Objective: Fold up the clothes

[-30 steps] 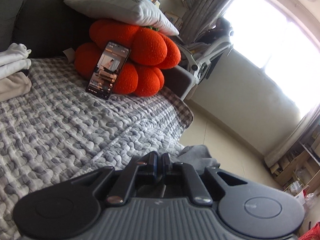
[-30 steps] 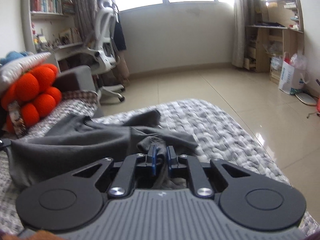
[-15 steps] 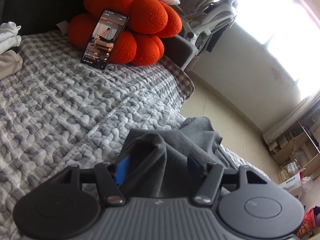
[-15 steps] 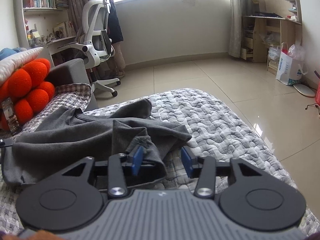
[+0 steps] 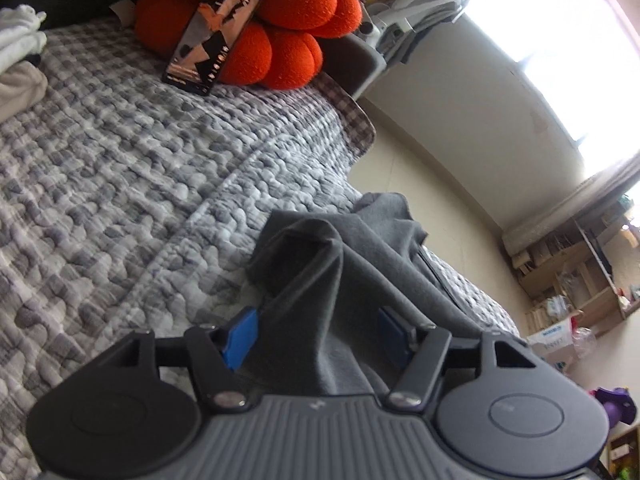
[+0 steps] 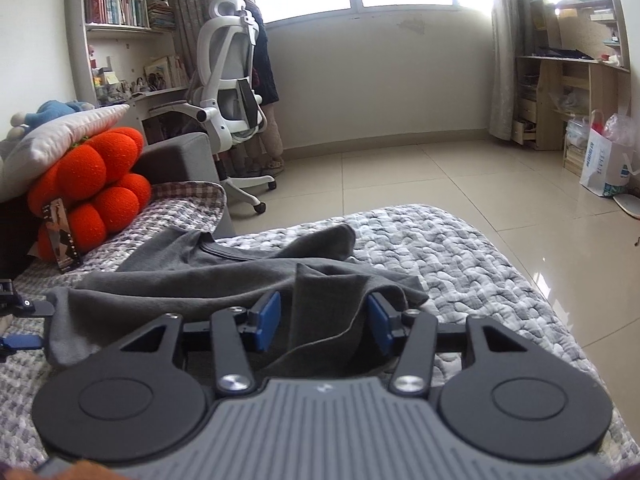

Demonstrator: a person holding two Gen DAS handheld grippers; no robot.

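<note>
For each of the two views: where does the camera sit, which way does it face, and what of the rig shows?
Left wrist: on the left gripper, facing across the quilt to the orange cushion; open fingers straddle the grey shirt.
Right wrist: on the right gripper, facing the window wall and office chair; fingers open over the shirt.
Shared: shirt, quilt, cushion, propped phone.

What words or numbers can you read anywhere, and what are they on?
None read clearly.
Phone screen: text too blurred.
White paper bag: blue print, too blurred.
Book spines on the shelf: too small.
Cardboard box: blue lettering, blurred.
</note>
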